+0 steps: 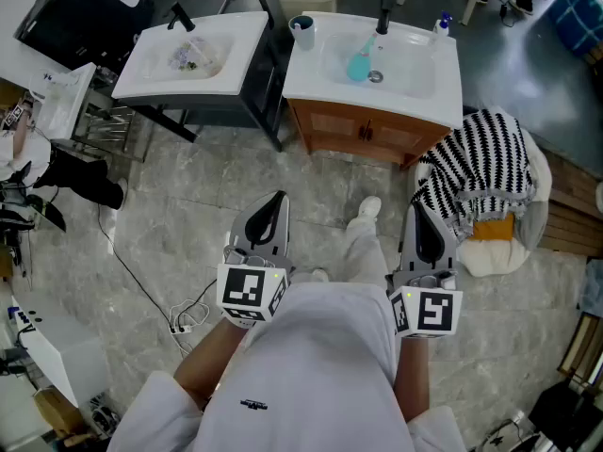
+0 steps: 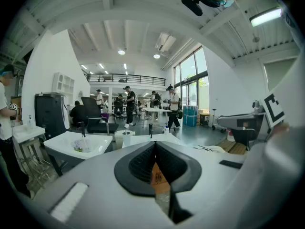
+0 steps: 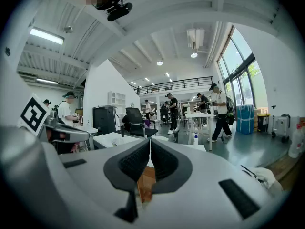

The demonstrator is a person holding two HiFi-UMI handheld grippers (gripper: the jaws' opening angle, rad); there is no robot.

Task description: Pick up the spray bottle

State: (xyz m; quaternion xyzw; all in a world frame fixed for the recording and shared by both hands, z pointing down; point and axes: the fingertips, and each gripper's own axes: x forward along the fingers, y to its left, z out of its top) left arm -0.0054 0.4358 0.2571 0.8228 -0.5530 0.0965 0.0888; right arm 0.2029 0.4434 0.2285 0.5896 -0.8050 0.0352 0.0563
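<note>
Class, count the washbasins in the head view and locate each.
2. One washbasin on a dark stand, upper left; the second washbasin on a wooden cabinet beside it. No more seem hidden.

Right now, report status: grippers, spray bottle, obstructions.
left gripper shut, empty; right gripper shut, empty. spray bottle lying in right sink basin, untouched, well ahead. faucet close behind it.
</note>
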